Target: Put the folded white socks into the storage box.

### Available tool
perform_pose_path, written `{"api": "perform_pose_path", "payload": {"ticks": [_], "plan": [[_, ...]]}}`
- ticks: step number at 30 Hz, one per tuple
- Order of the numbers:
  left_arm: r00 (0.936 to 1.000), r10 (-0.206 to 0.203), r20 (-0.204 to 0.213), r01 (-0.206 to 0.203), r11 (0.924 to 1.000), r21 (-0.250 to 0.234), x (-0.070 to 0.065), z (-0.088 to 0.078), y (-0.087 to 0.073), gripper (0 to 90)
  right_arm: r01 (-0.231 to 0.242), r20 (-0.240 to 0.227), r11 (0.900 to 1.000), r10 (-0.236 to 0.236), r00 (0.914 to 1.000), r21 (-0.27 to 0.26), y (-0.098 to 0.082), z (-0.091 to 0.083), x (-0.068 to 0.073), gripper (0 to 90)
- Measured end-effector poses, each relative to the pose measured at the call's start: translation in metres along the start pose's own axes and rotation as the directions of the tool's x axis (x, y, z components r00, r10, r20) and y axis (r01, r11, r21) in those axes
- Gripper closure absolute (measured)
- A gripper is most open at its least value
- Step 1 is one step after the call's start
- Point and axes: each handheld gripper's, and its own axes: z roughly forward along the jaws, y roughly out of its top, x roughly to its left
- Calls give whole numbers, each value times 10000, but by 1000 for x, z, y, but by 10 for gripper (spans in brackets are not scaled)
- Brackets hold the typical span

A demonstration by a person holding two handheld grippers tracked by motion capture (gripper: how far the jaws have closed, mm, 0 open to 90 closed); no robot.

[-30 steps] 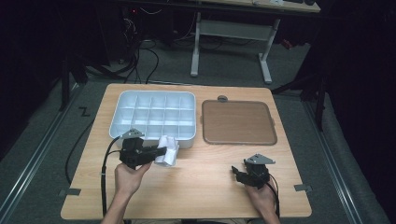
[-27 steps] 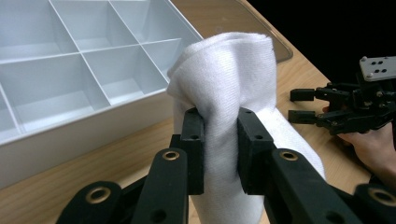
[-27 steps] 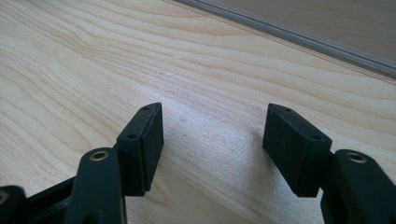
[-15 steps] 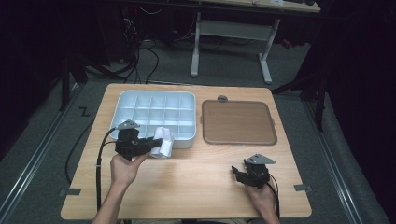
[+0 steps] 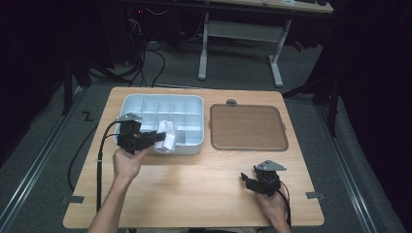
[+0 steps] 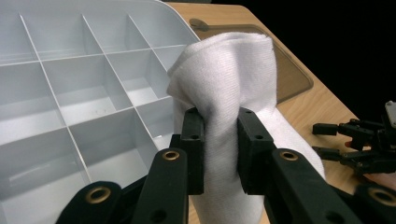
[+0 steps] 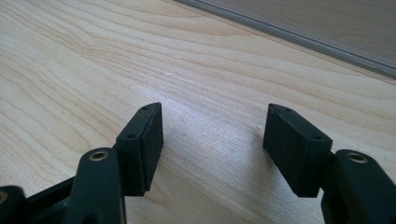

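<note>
High view: a wooden table (image 5: 194, 194) seen from above. At its far left sits a white compartment tray (image 5: 194, 104), and to its right, close beside it, a flat brown tray (image 5: 247, 127). The left gripper (image 5: 158, 138), in the person's left hand (image 5: 127, 162), grips a white cloth (image 5: 167, 137) over the white tray's near edge. The right gripper (image 5: 248, 180) rests low over the table near the right front corner, well apart from both trays.

Left gripper view: 2 black jaws pinch the white cloth (image 6: 229, 93) between them, squeezing it narrow; it bulges above the pads and hangs below. The white tray's compartments (image 6: 70, 93) lie behind and to the left. The other gripper (image 6: 359, 147) shows at the right edge.

Right gripper view: 2 black jaws stand wide apart with nothing between them, just above bare wood (image 7: 215, 70). The brown tray's edge (image 7: 303, 32) crosses the upper right.
</note>
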Motion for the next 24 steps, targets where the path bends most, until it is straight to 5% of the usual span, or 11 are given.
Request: {"api": "perform_pose_path", "payload": {"ticks": [15,24], "plan": [[9976,-632,-286,625,9977,-256,26,19,19,756,-4,2,10000,4,10000,4,0,0,0,383],[9954,-616,-730,624,9980,93,38,36,21,755,-2,1,10000,2,10000,3,0,0,0,383]]}}
